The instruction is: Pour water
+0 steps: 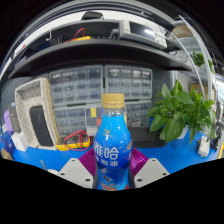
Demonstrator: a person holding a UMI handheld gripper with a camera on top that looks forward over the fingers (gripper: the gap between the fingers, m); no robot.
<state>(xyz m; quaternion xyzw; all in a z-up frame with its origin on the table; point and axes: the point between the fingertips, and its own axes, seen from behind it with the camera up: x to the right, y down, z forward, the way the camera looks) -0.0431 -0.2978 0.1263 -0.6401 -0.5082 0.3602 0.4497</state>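
- A clear plastic bottle of blue liquid with a yellow screw cap and a blue label (111,150) is seen upright at 6 o'clock, directly between the two fingers of the claw (111,172).
- The claw appears pinched on the bottle: the magenta pads (137,158) are seen against its lower body on both sides, with no gap visible.
- The task is judged to be at its start: the bottle is gripped but not tilted, the cap is on, and no water is seen poured.
- No cup or other receiving vessel can be made out, so the target of the pour cannot be told.
- What is left, by this judgement: opening, carrying, tilting and emptying.
- The bottle looks smooth, glossy and cylindrical with a waisted middle; some slipperiness under the pads is to be expected.
- The blue worktop (178,155) looks flat and matte.
- At 3 o'clock a leafy green potted plant (180,108) is seen, soft and irregular in outline.
- At 9 o'clock a beige boxy appliance with a dark window (37,110) stands, hard-edged and rigid.
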